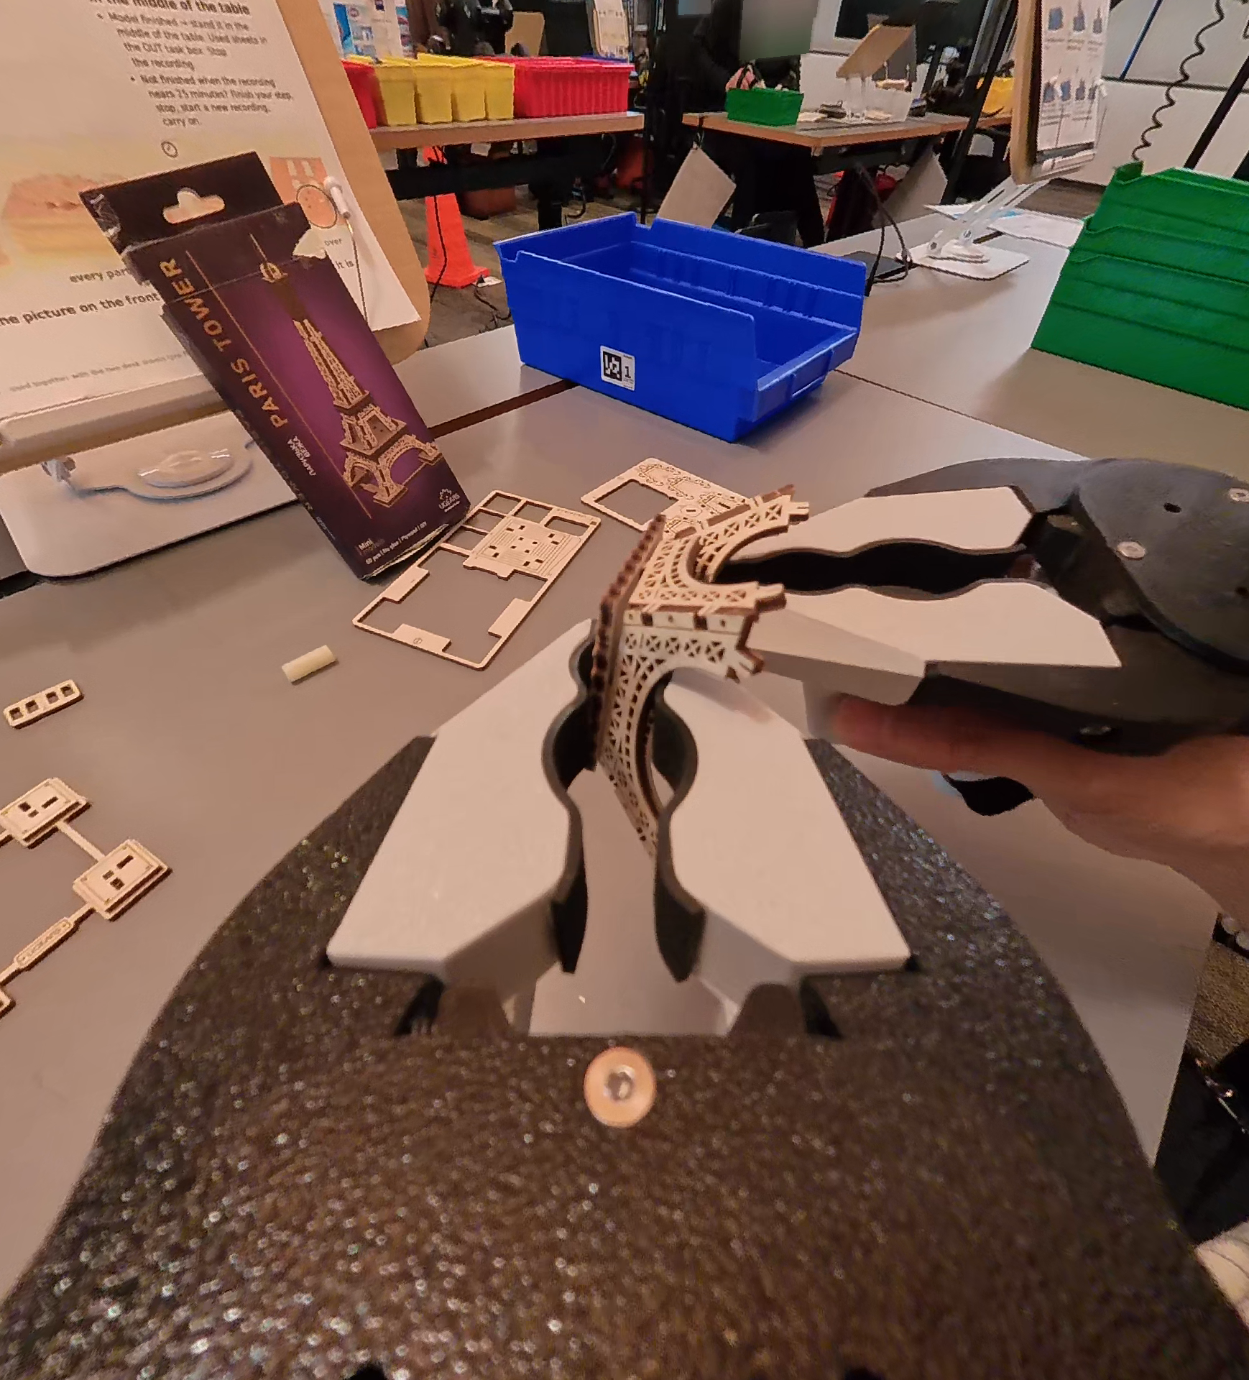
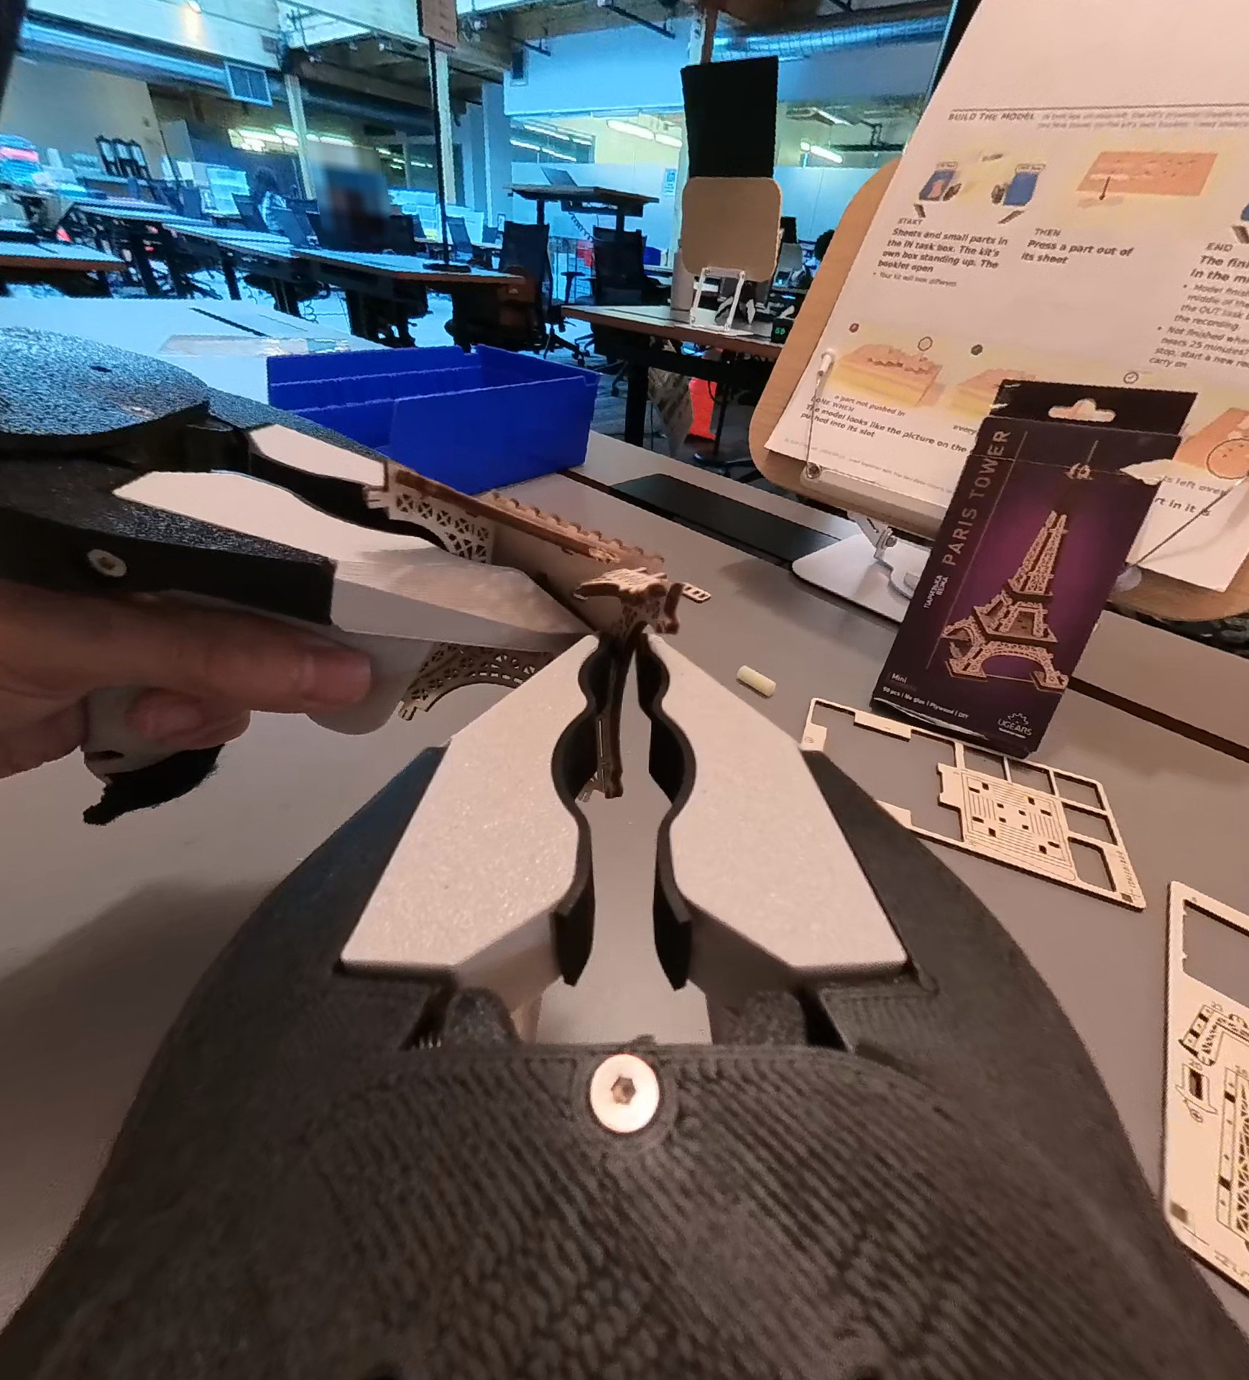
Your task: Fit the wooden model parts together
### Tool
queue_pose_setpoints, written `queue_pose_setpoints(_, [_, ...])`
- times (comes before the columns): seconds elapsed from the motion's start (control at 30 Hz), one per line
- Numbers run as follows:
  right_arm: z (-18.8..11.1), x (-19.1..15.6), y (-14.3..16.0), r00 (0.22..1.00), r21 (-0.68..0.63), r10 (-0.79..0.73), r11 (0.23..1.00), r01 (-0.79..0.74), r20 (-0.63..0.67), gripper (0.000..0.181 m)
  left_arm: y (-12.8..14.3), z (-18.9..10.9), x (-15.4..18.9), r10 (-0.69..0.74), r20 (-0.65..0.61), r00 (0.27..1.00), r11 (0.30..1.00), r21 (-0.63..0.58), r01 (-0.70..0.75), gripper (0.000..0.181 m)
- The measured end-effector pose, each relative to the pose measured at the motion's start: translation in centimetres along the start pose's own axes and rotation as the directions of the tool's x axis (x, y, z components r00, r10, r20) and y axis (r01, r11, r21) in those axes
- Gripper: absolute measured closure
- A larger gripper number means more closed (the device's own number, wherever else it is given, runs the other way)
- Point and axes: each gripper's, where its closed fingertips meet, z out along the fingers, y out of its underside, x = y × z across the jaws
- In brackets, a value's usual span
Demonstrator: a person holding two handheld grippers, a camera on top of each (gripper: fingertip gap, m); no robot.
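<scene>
1. Left wrist view: your left claw [image 1: 625, 717] is clamped on an arched lattice leg panel [image 1: 633, 747], gripped edge-on, its long axis running up and away from the camera. It's part of the tower base [image 1: 689, 590]. The right claw [image 1: 745, 597] comes in from the right with its tips pinching another arched panel of that same base. So both claws hold one assembly above the bench [image 1: 233, 747], nearly touching each other.

2. Right wrist view: right claw [image 2: 625, 650] is closed on a thin arched piece [image 2: 618, 702] hanging down between the pads. The left claw [image 2: 532, 590] comes in from the left, and the tower base [image 2: 524, 530] stretches away to the right of its tips.

3. My guess: the joint sits right where both sets of tips meet, so whatever you push next goes along the line between the claws. Sideways twist could probably snap the lattice.
</scene>
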Motion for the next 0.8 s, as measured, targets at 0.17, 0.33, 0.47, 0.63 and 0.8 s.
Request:
queue_pose_setpoints(0.17, [0.1,0.2,0.5,1.000,-0.041,-0.023,0.999,0.023,0.001,0.177,0.4,0.3,-0.1,-0.018,0.004,1.000,1.000,-0.021,0.018,0.175])
queue_pose_setpoints(0.33, [0.2,0.4,0.8,0.997,-0.055,-0.068,0.996,0.067,-0.019,0.176,0.7,0.5,-0.3,-0.021,0.019,1.000,1.000,-0.023,0.021,0.175])
queue_pose_setpoints(0.47, [0.2,0.4,0.8,0.998,-0.052,-0.060,0.997,0.059,-0.015,0.176,0.7,0.5,-0.3,-0.034,0.014,0.999,0.999,-0.025,0.034,0.175])
queue_pose_setpoints(0.63, [0.0,0.5,0.5,1.000,-0.025,-0.012,1.000,0.012,-0.004,0.165,0.5,0.2,-0.1,-0.042,-0.010,0.999,0.999,-0.020,0.042,0.175])
queue_pose_setpoints(0.8, [-0.6,0.7,-0.6,1.000,0.027,-0.029,0.999,0.028,0.013,0.145,0.6,-0.2,-0.2,-0.022,-0.017,1.000,1.000,0.004,0.022,0.175])
